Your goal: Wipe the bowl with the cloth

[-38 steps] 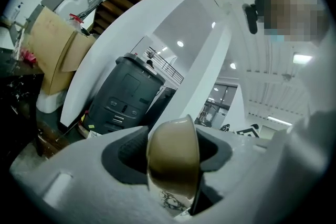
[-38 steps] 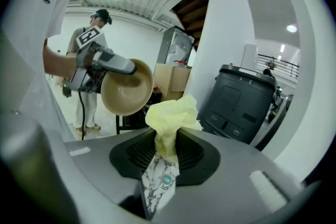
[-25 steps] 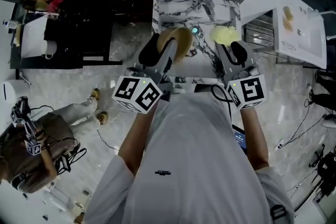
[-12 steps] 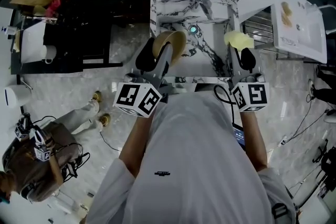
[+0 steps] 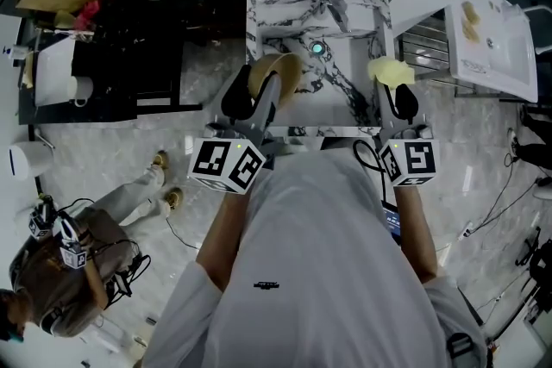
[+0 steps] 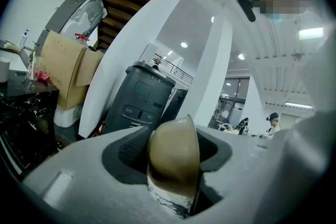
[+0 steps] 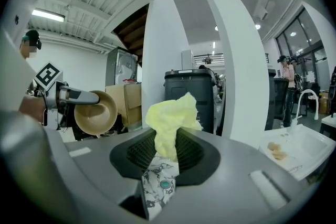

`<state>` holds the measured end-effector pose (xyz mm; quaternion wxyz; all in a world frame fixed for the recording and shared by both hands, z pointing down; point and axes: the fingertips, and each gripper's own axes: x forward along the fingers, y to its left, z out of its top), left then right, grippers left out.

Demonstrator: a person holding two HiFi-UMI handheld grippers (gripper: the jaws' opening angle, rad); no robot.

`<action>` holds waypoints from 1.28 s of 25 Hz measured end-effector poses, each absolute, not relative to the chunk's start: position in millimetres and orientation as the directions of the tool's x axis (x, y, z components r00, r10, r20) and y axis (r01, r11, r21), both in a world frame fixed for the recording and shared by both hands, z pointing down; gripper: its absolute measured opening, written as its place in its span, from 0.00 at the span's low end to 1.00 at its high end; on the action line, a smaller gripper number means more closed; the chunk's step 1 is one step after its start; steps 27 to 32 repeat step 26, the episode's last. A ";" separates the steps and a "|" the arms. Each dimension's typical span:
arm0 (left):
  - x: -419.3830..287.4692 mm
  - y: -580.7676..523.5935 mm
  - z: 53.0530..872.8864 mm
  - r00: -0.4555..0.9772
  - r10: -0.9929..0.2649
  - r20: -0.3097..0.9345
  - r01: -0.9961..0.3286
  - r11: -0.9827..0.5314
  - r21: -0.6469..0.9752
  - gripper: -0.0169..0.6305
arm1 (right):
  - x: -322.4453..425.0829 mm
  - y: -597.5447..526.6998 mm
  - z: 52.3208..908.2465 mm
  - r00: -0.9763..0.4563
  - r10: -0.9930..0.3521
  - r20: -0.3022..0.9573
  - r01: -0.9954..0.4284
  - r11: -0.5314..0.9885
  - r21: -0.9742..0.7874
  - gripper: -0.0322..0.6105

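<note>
Left gripper [image 5: 263,90] clamps the bowl [image 5: 281,69] rim, right gripper [image 5: 395,90] pinches the cloth [image 5: 388,69], with a clear gap between them above the marble table [image 5: 345,34].

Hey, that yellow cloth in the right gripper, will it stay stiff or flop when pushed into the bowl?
Probably floppy: the cloth bunches in crumpled folds above the right gripper. It looks light, its free end standing up unsupported. Pressed into the bowl, it should likely mould to the curve.

Cloth [image 5: 389,70] farther from bowl [image 5: 277,74]
</note>
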<state>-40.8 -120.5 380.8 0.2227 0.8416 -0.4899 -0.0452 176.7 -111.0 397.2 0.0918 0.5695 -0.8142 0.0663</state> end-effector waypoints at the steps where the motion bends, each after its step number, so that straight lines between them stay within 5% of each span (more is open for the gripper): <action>1: -40.5 -120.1 381.0 0.515 -0.845 0.142 -0.805 -0.420 0.419 0.38 | 176.7 -110.7 397.7 -0.334 -0.914 0.228 -0.939 0.344 0.001 0.21; 14: -39.2 -113.0 385.8 0.509 -0.848 0.147 -0.809 -0.412 0.419 0.34 | 173.3 -103.0 400.3 -0.347 -0.907 0.237 -0.934 0.358 0.001 0.20; 16: -41.9 -113.3 385.7 0.486 -0.861 0.147 -0.821 -0.393 0.415 0.15 | 174.6 -102.9 399.2 -0.347 -0.908 0.235 -0.934 0.358 0.004 0.20; 32: -36.7 -115.1 387.3 0.490 -0.857 0.163 -0.825 -0.395 0.404 0.15 | 171.3 -103.3 398.5 -0.357 -0.905 0.232 -0.930 0.367 0.002 0.20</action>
